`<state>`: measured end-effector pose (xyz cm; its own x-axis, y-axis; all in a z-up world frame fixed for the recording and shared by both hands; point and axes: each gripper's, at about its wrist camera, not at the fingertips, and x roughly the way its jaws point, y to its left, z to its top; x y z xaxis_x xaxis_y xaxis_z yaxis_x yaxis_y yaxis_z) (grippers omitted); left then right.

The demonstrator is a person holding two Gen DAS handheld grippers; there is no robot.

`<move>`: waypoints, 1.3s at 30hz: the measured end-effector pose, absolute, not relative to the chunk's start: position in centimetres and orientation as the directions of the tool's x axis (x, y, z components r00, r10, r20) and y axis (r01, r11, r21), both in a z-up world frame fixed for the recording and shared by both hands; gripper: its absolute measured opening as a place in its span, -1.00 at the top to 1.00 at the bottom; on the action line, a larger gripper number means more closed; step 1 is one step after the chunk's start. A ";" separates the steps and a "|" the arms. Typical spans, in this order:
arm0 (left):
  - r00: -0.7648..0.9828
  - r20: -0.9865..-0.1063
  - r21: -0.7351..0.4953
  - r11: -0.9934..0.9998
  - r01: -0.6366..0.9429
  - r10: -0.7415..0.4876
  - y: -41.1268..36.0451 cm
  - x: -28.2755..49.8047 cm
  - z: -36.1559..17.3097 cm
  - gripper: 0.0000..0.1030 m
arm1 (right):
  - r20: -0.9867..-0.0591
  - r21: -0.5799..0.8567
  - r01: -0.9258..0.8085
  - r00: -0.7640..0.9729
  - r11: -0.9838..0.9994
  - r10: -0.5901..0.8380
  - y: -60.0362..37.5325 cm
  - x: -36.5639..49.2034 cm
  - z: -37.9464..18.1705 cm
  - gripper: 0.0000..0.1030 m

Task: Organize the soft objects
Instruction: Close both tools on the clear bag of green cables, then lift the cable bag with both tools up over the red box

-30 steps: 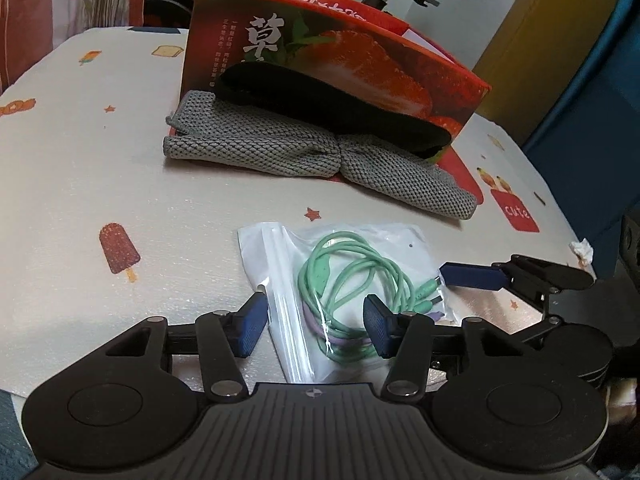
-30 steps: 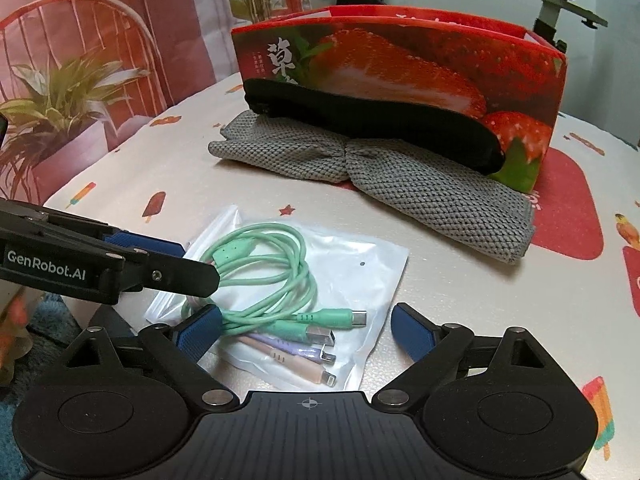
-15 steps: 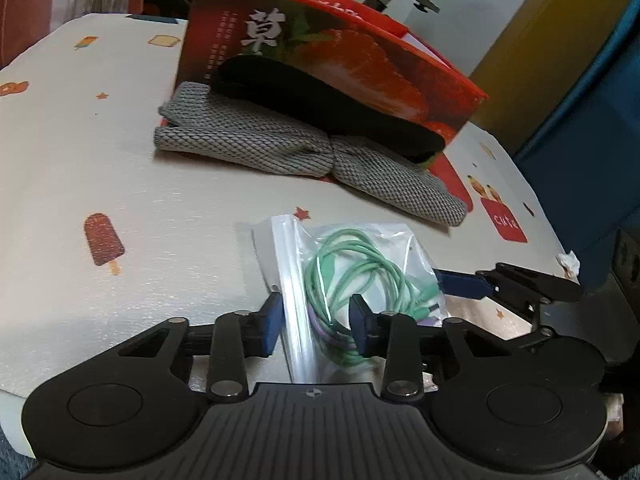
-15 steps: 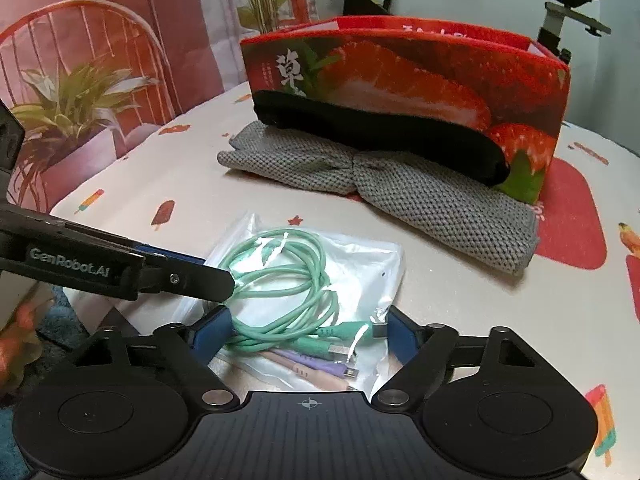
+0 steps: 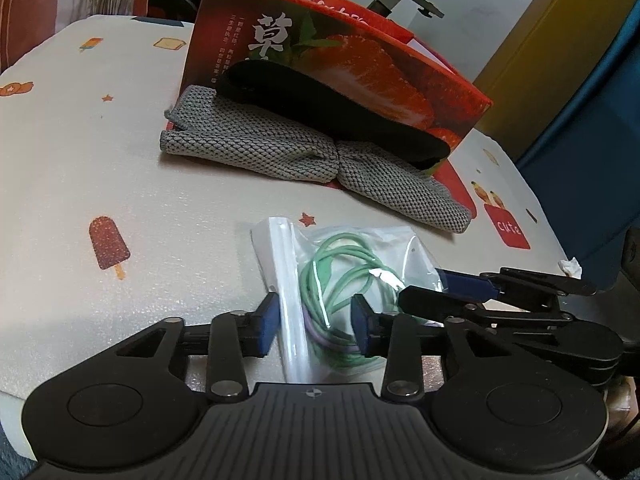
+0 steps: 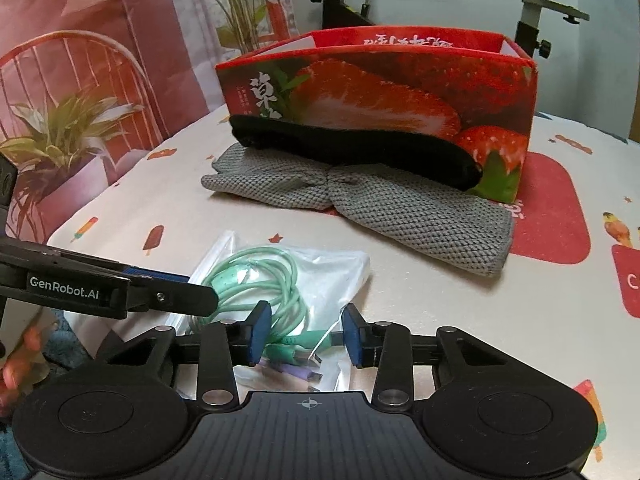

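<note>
Cables, mint green and purple, are sitting inside a clear bag (image 5: 352,256) lying on the surface (image 5: 120,168) between both grippers. Left gripper (image 5: 314,330) is opening around its near edge; right gripper (image 6: 306,334) is closing around the plug end. Beyond, a grey knit cloth (image 6: 400,208) and black cloth (image 6: 360,148) are lying against a strawberry box (image 6: 380,80).

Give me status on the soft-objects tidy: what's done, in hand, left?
Done: nothing visibly inside the strawberry box. In hand: both tongs work the clear cable bag; left tongs are opening around its near edge, right tongs are closing on the plug end, pads not visibly pressing. Left: grey knit cloth and the black piece on it.
</note>
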<state>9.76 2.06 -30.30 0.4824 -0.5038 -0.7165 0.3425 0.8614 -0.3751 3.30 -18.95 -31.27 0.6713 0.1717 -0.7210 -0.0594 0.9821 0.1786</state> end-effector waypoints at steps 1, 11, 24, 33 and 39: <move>0.482 -0.717 -0.373 0.861 0.345 -0.504 2.0 9.7 -30.2 0.08 | -0.720 0.179 -0.062 0.671 0.982 0.174 -18.9 3.3 -31.3 0.32; 0.528 -0.701 -0.345 0.876 0.338 -0.479 2.4 9.5 -29.5 0.35 | -0.670 0.189 -0.102 0.714 0.977 0.205 -18.5 2.9 -30.4 0.49; 0.589 -0.676 -0.320 0.897 0.306 -0.443 2.9 9.3 -28.5 0.24 | -0.720 0.200 -0.068 0.667 0.977 0.194 -18.6 3.4 -31.8 0.74; 0.577 -0.728 -0.294 0.929 0.224 -0.369 3.9 10.0 -29.1 0.02 | -0.720 0.228 -0.050 0.663 0.972 0.203 -19.0 3.6 -32.2 0.75; 0.525 -0.738 -0.346 0.906 0.244 -0.423 3.9 10.1 -30.0 0.05 | -0.720 0.246 -0.039 0.661 0.968 0.210 -19.1 3.6 -32.3 0.74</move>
